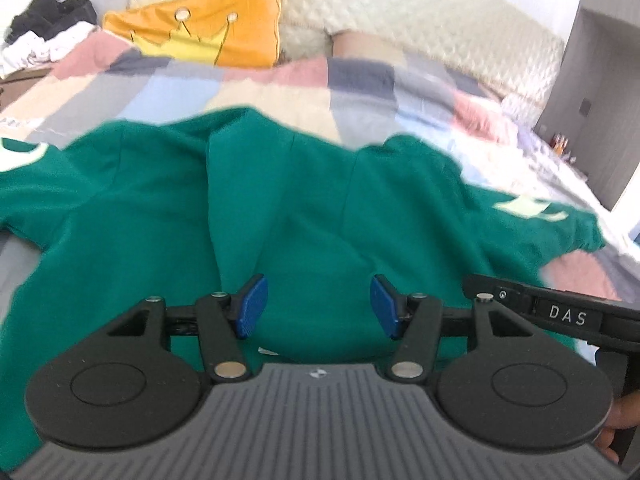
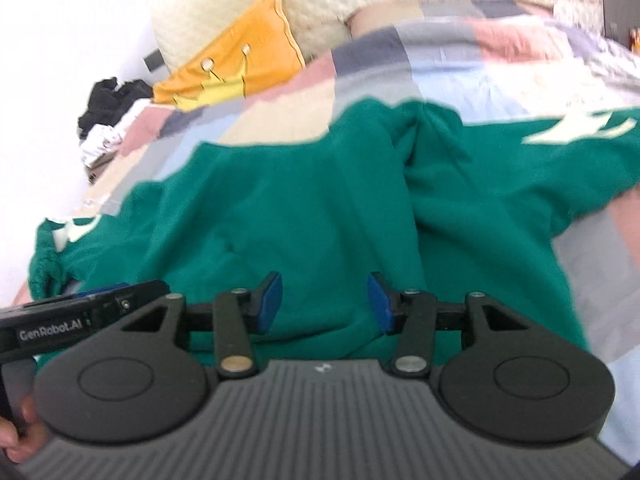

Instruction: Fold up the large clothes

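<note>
A large green sweatshirt [image 1: 280,200] lies spread on the bed, sleeves out to both sides, with pale print near each cuff. It also fills the right wrist view [image 2: 300,220]. My left gripper [image 1: 316,306] is open, its blue pads apart just above the near part of the garment, holding nothing. My right gripper [image 2: 324,302] is open too, over the same near part, empty. The two grippers are side by side: the right one's body [image 1: 560,314] shows at the right of the left wrist view, and the left one's body [image 2: 80,316] at the left of the right wrist view.
The bed has a patchwork quilt [image 1: 280,88] in pink, blue, grey and beige. An orange crown cushion [image 1: 200,28] and a cream padded headboard [image 1: 400,8] are at the far end. A pile of black and white clothes [image 1: 44,32] lies far left. A grey wardrobe [image 1: 592,100] stands at right.
</note>
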`<state>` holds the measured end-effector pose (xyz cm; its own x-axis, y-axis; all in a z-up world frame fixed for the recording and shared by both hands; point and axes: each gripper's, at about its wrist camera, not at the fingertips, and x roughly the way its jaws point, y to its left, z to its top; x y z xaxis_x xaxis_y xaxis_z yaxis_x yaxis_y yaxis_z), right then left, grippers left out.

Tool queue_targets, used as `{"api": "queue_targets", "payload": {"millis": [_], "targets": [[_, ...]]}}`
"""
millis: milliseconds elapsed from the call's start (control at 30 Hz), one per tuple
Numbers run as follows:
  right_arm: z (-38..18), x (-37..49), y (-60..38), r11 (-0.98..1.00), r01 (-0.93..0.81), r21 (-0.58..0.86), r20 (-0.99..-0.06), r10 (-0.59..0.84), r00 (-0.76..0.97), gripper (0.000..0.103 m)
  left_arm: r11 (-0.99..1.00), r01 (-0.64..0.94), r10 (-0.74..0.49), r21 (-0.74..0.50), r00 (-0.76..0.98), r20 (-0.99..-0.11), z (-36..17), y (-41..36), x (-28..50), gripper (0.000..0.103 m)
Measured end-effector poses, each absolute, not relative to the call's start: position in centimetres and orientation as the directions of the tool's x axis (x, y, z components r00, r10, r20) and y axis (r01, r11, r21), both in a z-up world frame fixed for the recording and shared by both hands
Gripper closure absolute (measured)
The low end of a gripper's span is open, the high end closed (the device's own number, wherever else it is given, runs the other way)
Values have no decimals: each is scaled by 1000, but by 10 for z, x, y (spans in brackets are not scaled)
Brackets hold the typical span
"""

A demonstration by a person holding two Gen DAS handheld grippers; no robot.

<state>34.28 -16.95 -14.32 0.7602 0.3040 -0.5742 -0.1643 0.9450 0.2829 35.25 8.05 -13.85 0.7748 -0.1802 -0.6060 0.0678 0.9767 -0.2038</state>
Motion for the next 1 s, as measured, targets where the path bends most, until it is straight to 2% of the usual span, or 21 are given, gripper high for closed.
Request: {"api": "queue_targets", "payload": {"millis": [367,633,833,1000], "targets": [[-77,257,-184,945,-220,241,-441,308,843,53,981,155,-192,-115,847,-497,-72,58,246,40],[-55,186,-200,954,-219,206,-353,281,893,53,968,212,-248,-130,880,-405,-39,29,176,40],[-56,149,-209,970,-176,168,-342,225,912,53,966,226,-259,-128,879,-401,-38,14,142,40],[-56,127,-229,981,-106,164,-327,155,932,53,968,201,-246,-148,867,-434,-52,17,127,37]]}}
